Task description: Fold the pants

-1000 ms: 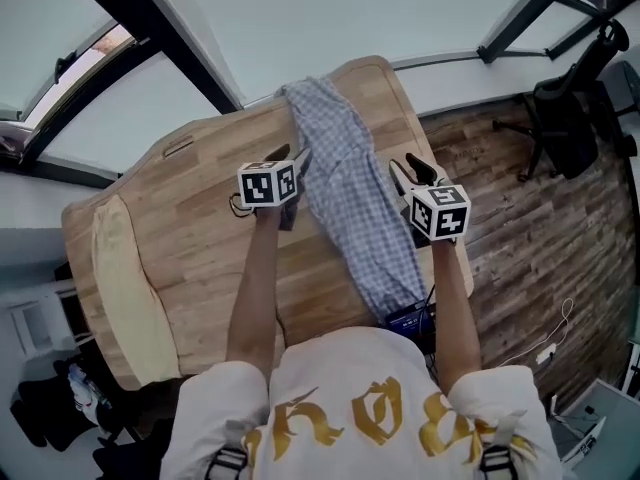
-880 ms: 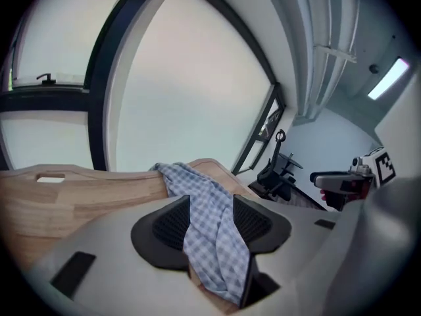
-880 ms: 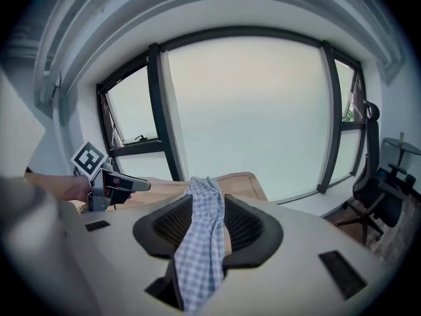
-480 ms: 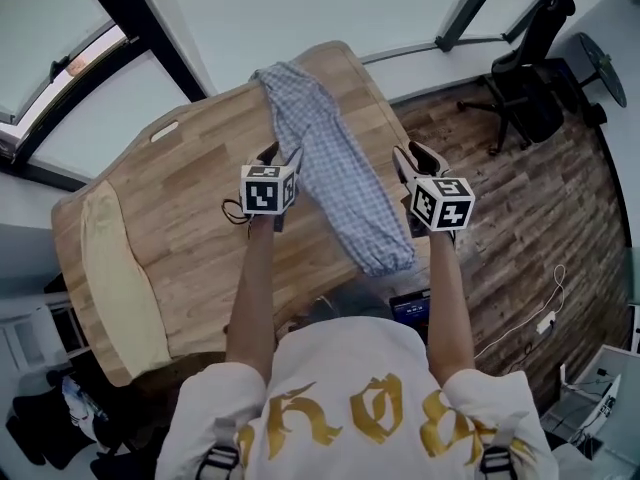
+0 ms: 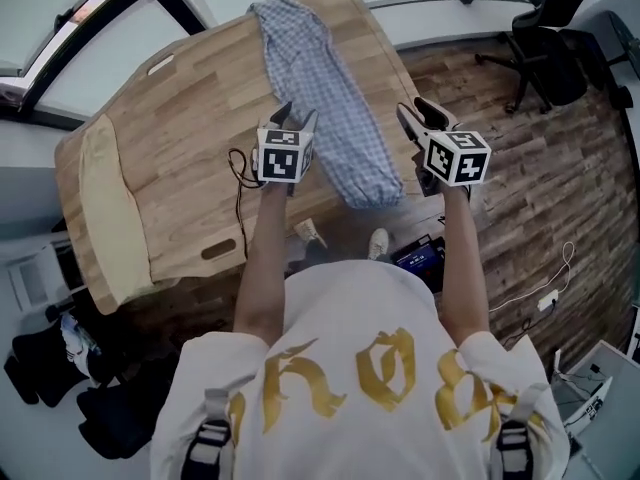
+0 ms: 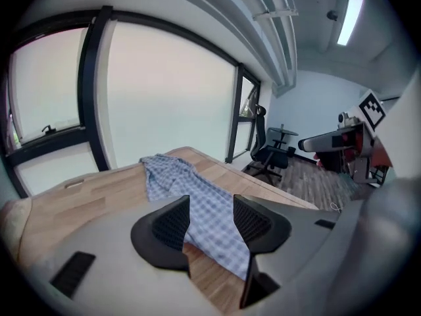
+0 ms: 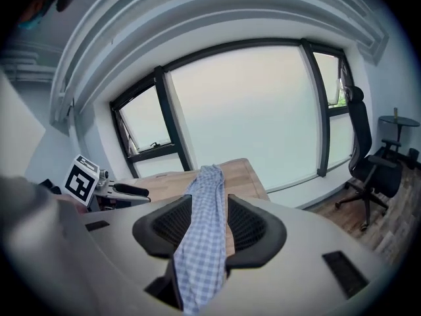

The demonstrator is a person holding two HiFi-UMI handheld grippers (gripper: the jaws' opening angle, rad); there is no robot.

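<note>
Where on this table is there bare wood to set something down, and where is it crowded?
Bare wood spans the middle of the table, between the cream cloth on its left edge and the checked pants. A black cable crowds the near edge.

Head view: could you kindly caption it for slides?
Checked pants lie along the wooden table, left gripper and right gripper flanking the hem.
</note>
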